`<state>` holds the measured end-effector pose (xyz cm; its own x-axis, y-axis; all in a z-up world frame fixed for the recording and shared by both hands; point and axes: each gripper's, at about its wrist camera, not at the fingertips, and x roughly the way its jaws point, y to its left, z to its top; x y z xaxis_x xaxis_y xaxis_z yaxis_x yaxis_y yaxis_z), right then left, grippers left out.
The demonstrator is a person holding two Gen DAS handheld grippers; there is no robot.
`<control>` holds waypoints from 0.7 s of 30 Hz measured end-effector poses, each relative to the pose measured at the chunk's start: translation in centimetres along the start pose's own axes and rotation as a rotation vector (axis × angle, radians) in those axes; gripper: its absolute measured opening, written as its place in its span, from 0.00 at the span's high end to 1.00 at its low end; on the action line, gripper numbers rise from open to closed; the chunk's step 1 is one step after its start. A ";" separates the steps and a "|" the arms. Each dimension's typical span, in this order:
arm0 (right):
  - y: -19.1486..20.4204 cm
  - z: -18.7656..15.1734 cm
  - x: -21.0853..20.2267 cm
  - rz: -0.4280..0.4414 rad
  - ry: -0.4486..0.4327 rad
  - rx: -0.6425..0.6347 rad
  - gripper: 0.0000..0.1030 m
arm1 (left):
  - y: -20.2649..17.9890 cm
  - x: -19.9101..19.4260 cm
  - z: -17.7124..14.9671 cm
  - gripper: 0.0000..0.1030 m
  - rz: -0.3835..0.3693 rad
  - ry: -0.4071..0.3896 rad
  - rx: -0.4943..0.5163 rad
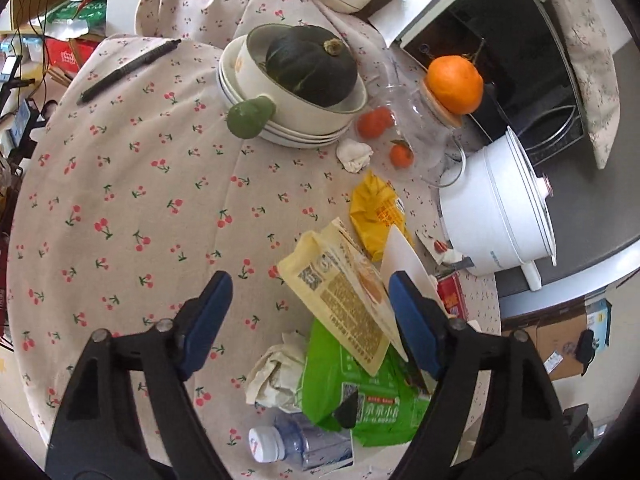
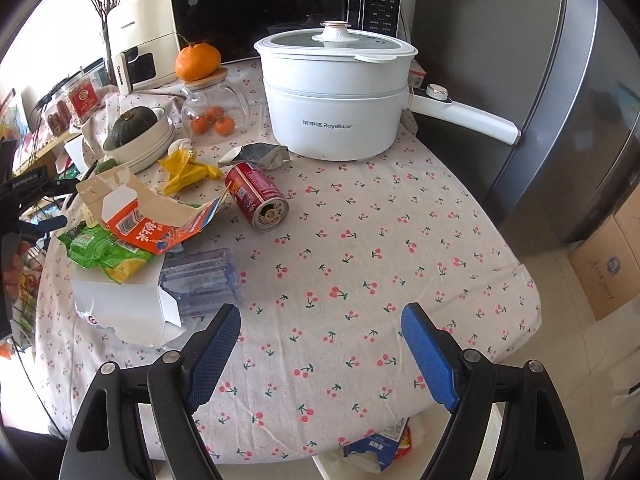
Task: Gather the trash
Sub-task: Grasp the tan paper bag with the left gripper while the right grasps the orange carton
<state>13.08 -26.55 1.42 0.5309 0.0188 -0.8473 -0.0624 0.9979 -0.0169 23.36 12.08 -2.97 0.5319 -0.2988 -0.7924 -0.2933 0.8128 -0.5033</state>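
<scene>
Trash lies on the cherry-print tablecloth [image 2: 360,264]. In the left wrist view my left gripper [image 1: 310,324] is open above a torn cream carton [image 1: 344,296], with a green wrapper [image 1: 360,396], a crumpled tissue [image 1: 276,372], a plastic bottle [image 1: 296,444], a yellow wrapper [image 1: 376,212] and a white paper ball [image 1: 354,154] around. In the right wrist view my right gripper [image 2: 320,354] is open and empty over bare cloth. To its left lie a torn orange carton [image 2: 148,216], a red can [image 2: 256,196] on its side, a green wrapper [image 2: 100,250], a white box [image 2: 124,308] and a clear plastic bottle [image 2: 204,276].
A white electric pot [image 2: 336,96] stands at the back, with a microwave [image 2: 260,4] behind it. A glass jar [image 2: 208,108] carries an orange [image 2: 198,62] on its lid. Stacked bowls hold a dark squash [image 1: 310,66]. A pen [image 1: 128,70] lies far left. A fridge [image 2: 560,100] stands right.
</scene>
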 end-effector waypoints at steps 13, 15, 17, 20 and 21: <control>0.0 0.3 0.8 -0.004 0.000 0.015 0.18 | -0.2 -0.8 0.1 0.91 -0.084 -0.067 -0.053; 0.2 0.5 0.9 0.011 -0.007 0.019 0.18 | -0.9 -2.4 -0.1 0.93 -0.078 -0.107 0.003; 0.5 0.7 1.0 0.037 -0.018 0.030 0.18 | -1.5 -4.2 -0.5 0.95 -0.069 -0.152 0.054; 1.0 1.2 1.2 0.107 -0.035 0.063 0.18 | -2.1 -7.1 -1.5 0.96 -0.058 -0.222 0.115; 1.2 1.4 1.4 0.137 -0.038 0.077 0.18 | -2.2 -8.0 -2.0 0.96 -0.053 -0.243 0.134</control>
<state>14.98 -25.29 0.97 0.5537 0.1556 -0.8181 -0.0719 0.9877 0.1391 18.15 11.75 3.81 0.7235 -0.2271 -0.6519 -0.1609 0.8629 -0.4791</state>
